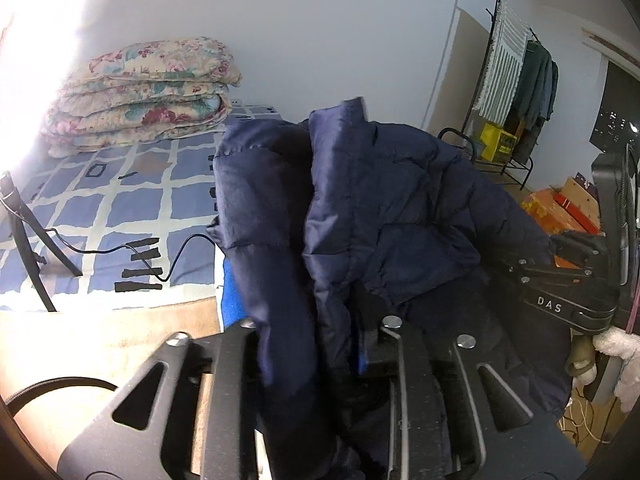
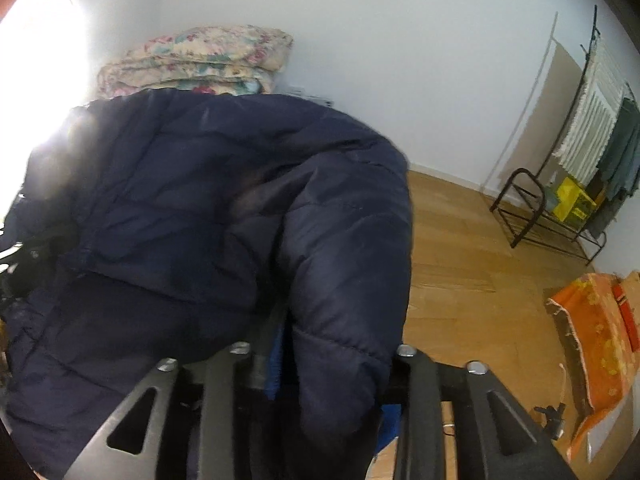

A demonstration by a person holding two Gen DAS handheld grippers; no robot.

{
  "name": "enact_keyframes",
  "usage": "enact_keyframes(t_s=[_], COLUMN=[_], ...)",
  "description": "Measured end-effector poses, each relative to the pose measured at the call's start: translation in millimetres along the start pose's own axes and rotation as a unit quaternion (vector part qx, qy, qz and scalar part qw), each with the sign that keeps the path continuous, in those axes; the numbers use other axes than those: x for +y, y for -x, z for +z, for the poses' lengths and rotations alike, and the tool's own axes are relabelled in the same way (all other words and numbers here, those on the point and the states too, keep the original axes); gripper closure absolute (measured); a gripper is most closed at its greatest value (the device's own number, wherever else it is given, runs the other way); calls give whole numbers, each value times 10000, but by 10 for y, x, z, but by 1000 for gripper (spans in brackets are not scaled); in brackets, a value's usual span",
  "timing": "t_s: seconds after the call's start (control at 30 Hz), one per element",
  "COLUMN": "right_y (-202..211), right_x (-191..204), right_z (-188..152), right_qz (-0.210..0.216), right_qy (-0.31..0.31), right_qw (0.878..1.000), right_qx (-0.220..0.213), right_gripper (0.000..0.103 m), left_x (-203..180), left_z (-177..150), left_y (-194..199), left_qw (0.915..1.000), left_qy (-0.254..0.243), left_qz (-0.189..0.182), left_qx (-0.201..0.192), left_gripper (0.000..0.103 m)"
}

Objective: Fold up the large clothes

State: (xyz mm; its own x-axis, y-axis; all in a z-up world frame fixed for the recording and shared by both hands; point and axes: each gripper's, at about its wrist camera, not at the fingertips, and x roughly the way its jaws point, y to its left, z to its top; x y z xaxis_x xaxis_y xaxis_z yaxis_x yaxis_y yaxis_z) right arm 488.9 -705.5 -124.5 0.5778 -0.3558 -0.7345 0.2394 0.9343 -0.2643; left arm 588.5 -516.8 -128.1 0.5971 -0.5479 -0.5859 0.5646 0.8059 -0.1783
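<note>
Left wrist: jacket (image 1: 380,200) fold lies between parted left claw (image 1: 316,336) fingers.

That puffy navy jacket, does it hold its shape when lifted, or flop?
The navy jacket probably flops: it droops in soft folds between the fingers. Its quilted, puffed panels suggest lightness for its bulk. The smooth, faintly shiny shell may slip.

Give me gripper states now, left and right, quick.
Left gripper: jaws part open, a fold of the navy jacket between them; grip cannot be told.
Right gripper: same, jacket sleeve between its jaws.
</note>
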Motion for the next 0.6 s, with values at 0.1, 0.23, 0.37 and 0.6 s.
enact_keyframes(t_s=[0.1,0.23,0.37,0.6], right_y=[-45,-81,-59,293], right_x=[7,-98,-116,-156], right_z=[-1,-55,-91,-67], right_qz=[-712,-816,-836,-637], right_qy=[150,-105,-150,-416], right_qw=[9973,9965,9963,9971], right_qx=[28,127,139,-4], right_gripper=[33,33,31,30], left_x=[9,22,28,-20], left_z=[-20,-70,-90,-92], left_y=[-3,50,150,703], left_qw=[9998,9991,9987,9985], left_qy=[-30,-130,-224,-313], left_qz=[162,413,450,423], left_qx=[56,-1,48,-131], left_gripper=[57,38,38,38])
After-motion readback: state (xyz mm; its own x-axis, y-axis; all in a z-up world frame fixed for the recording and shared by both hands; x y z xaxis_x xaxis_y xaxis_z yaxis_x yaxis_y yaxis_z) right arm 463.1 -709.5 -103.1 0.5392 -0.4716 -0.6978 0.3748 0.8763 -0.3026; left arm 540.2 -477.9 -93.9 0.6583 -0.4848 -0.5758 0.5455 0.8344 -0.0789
